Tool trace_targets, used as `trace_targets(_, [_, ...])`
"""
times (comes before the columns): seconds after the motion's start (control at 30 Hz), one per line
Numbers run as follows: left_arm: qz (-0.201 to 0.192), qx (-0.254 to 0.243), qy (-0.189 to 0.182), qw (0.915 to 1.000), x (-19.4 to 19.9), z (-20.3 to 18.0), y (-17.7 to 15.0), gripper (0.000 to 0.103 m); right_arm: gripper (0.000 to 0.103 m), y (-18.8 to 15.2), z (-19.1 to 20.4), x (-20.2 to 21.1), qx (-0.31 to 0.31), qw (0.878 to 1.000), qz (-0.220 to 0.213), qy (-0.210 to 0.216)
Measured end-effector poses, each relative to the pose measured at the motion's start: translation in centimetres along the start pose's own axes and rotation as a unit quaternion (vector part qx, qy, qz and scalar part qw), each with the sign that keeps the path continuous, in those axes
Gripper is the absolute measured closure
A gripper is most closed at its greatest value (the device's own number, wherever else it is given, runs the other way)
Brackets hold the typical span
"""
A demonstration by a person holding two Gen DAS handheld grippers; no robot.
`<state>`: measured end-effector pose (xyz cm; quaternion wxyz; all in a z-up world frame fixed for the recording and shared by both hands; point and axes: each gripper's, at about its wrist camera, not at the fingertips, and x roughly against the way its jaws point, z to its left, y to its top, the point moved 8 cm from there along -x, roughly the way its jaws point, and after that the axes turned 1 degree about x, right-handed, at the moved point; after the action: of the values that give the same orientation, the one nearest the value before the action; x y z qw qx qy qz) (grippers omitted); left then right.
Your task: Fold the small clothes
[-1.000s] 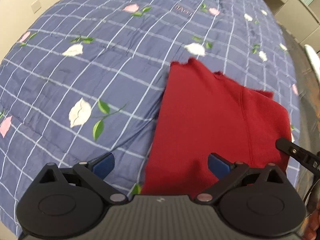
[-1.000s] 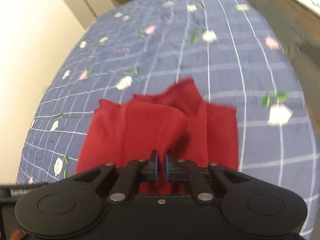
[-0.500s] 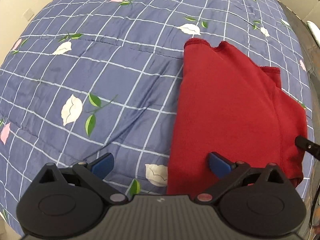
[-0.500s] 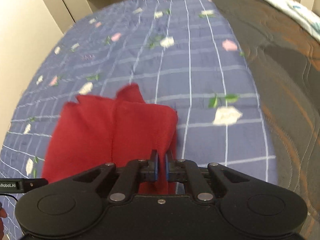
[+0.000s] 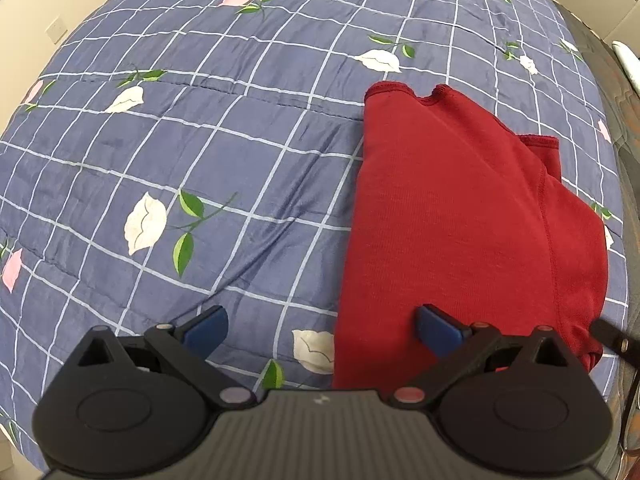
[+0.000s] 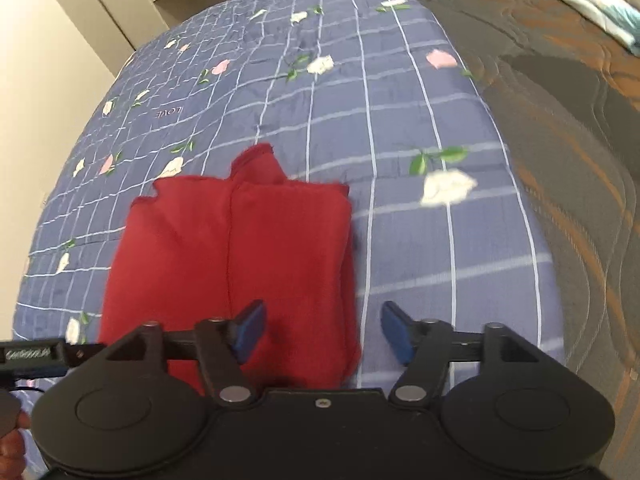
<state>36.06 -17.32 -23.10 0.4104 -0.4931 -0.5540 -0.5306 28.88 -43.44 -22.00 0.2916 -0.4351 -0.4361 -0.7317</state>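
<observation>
Looking out from the left wrist, the left gripper (image 5: 322, 326) has its two blue fingers (image 5: 206, 324) far apart and holds nothing; the red cloth (image 5: 460, 232) lies folded flat on the blue blanket (image 5: 200, 132), over on the right side; one blue finger sits above the near part of the red cloth, and the other is over bare blanket beside a white flower; the blanket has white lines in squares, with white and pink flowers and green leaves on it; a bit of the other tool pokes in at the right edge.

Looking out from the right wrist, the right gripper (image 6: 322, 334) is wide apart too and holds nothing; the red cloth (image 6: 240, 256) lies folded on the blue blanket (image 6: 420, 120), just in front and a little to the left; one blue finger (image 6: 250, 330) is over the cloth, the other over the blanket beside it; a dark brown cover (image 6: 568, 128) lies along the right side of the blanket.
</observation>
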Motion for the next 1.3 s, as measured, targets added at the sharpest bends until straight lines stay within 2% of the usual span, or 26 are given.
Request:
trace_targets(0.13, [0.000, 0.000, -0.001, 1.0000, 0.0, -0.1, 0.0, 0.001, 0.020, -2.8, 0.5, 0.6, -0.024, 0.999, 0.026, 0.019])
trace_targets(0.33, [-0.001, -0.002, 0.001, 1.0000, 0.0, -0.2, -0.1, 0.001, 0.018, -6.8, 2.8, 0.2, -0.030, 0.996, 0.070, 0.045])
trace_targets(0.47, [-0.001, -0.004, 0.002, 1.0000, 0.1, -0.3, -0.1, 0.001, 0.019, -8.1, 4.5, -0.2, -0.008, 0.995, 0.082, 0.055])
trace_targets(0.57, [-0.001, -0.004, 0.002, 1.0000, 0.1, -0.3, -0.1, 0.001, 0.034, -8.3, 5.6, -0.9, 0.013, 0.995, 0.085, 0.049])
trace_targets(0.63, [-0.001, -0.004, 0.002, 1.0000, 0.1, -0.3, -0.1, 0.001, 0.053, -8.3, 6.0, -1.4, 0.022, 0.995, 0.089, 0.047])
trace_targets(0.67, [-0.001, -0.005, 0.002, 1.0000, 0.1, -0.3, -0.1, 0.001, 0.059, -8.2, 6.2, -1.5, 0.025, 0.994, 0.090, 0.049])
trace_targets(0.73, [-0.001, -0.006, 0.000, 1.0000, 0.3, -0.3, -0.2, 0.001, 0.082, -8.2, 6.5, -1.5, 0.036, 0.994, 0.089, 0.052])
trace_targets(0.77, [-0.001, -0.007, 0.000, 1.0000, 0.3, -0.3, -0.2, 0.001, 0.089, -8.1, 6.6, -1.4, 0.044, 0.994, 0.086, 0.052])
trace_targets(0.83, [-0.001, -0.007, -0.004, 1.0000, 0.6, -0.4, -0.2, 0.001, 0.093, -7.8, 6.4, -0.9, 0.055, 0.995, 0.074, 0.049])
trace_targets(1.0, [0.003, -0.021, -0.011, 0.9997, 0.6, -0.5, -0.7, 0.001, 0.094, -6.8, 5.8, 1.1, 0.087, 0.995, 0.037, 0.028])
trace_targets(1.17, [0.020, -0.033, -0.003, 0.9993, -0.1, -0.3, -1.7, 0.001, 0.091, -7.6, 4.9, 0.0, 0.067, 0.995, 0.064, 0.023])
trace_targets(1.3, [0.026, -0.041, 0.004, 0.9988, -0.2, -0.2, -2.3, 0.001, 0.072, -7.4, 4.6, 0.8, 0.047, 0.996, 0.060, 0.034])
